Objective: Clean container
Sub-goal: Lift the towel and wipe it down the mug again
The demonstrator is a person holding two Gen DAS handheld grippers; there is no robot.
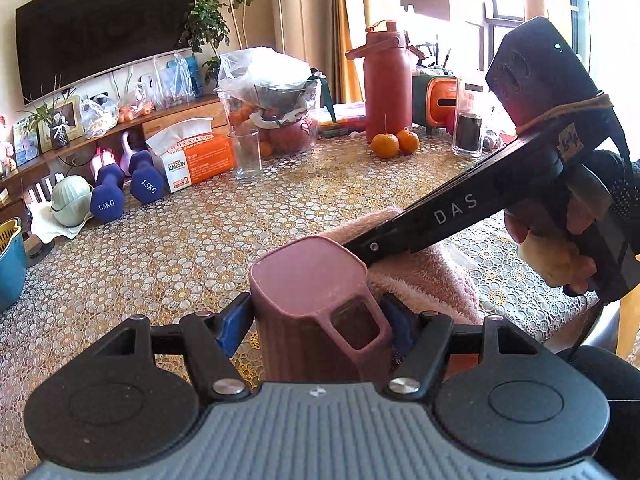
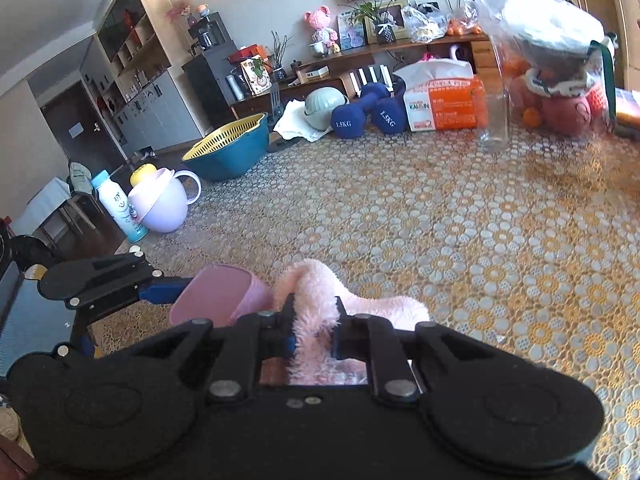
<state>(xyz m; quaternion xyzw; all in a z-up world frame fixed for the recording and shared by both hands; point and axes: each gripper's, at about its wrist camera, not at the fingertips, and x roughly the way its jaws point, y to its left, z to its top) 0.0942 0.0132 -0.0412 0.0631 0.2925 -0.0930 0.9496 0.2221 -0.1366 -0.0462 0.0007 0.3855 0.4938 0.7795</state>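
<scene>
Two grippers work at the near edge of the lace-patterned table point(image 1: 168, 248). In the left wrist view, the left gripper point(image 1: 316, 322) is clamped on a mauve plastic cup with a squared rim and a loop handle point(image 1: 310, 276), its blue-padded fingers point(image 1: 234, 326) pressed to either side while the cup stands upright. The right gripper point(image 1: 362, 250) comes in from the right with a person's hand point(image 1: 548, 256) on its grip; its tip sits at the cup's far rim, and a fluffy pink cloth point(image 1: 424, 276) lies bunched behind it. From this view I cannot tell how the right jaws stand.

In the right wrist view, the right gripper point(image 2: 314, 338) is pinched shut on the fluffy pink cloth point(image 2: 320, 304), a fold rising between its fingers just beside the cup point(image 2: 224, 294), which looks tilted towards this camera. The left gripper point(image 2: 160, 292) shows at the cup's left side.

To wipe well, I would judge the left hold must stay firm while the cloth is pushed inside and swept round the wall; a loose grip could let the cup twist.

Only the left view shows the cup's handle and the gripping hand; only the right shows the cloth truly held.
</scene>
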